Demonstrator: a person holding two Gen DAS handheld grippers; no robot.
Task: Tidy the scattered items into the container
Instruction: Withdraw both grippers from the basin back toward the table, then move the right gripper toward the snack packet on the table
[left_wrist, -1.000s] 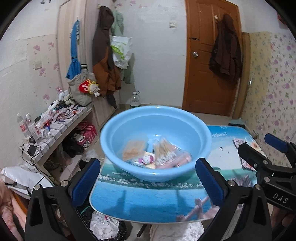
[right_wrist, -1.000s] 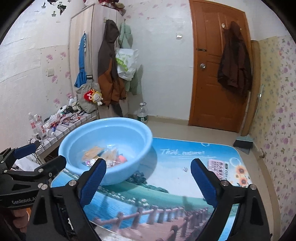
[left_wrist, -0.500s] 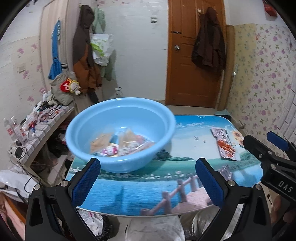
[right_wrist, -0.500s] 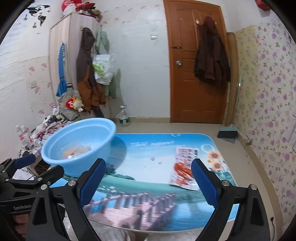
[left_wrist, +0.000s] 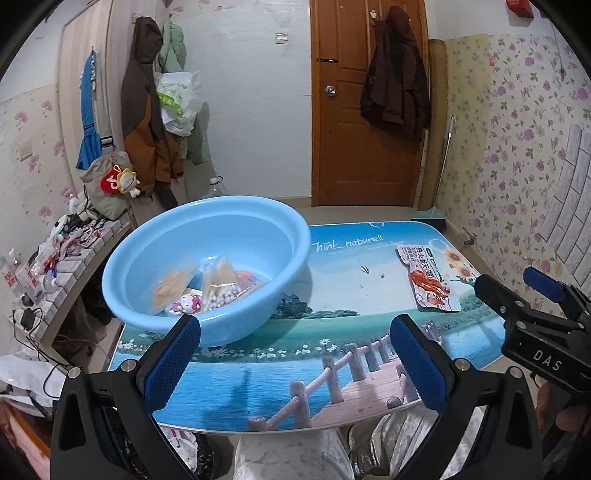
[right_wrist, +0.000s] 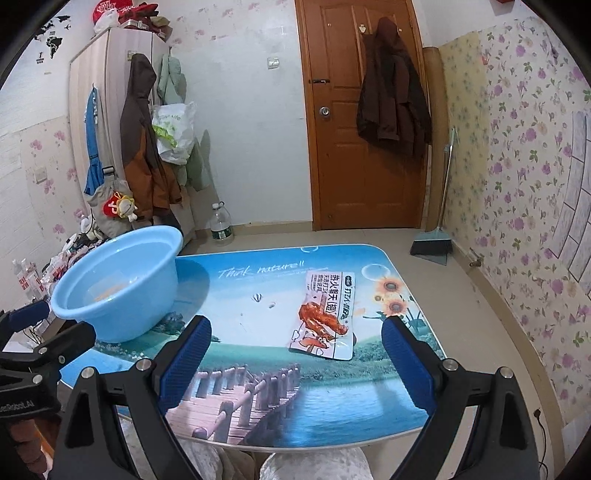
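A light blue basin stands on the table's left side and holds several snack packets. It also shows in the right wrist view. One white and orange snack packet lies flat on the table's right part, also in the right wrist view. My left gripper is open and empty above the table's near edge, in front of the basin. My right gripper is open and empty, just short of the packet.
The table has a printed landscape top. A cluttered low shelf stands left of it. A water bottle and a broom are on the floor behind, before a brown door.
Both grippers have pulled back and swung right. The basin has shifted left in both views and the snack packet on the table's right part has come into view.
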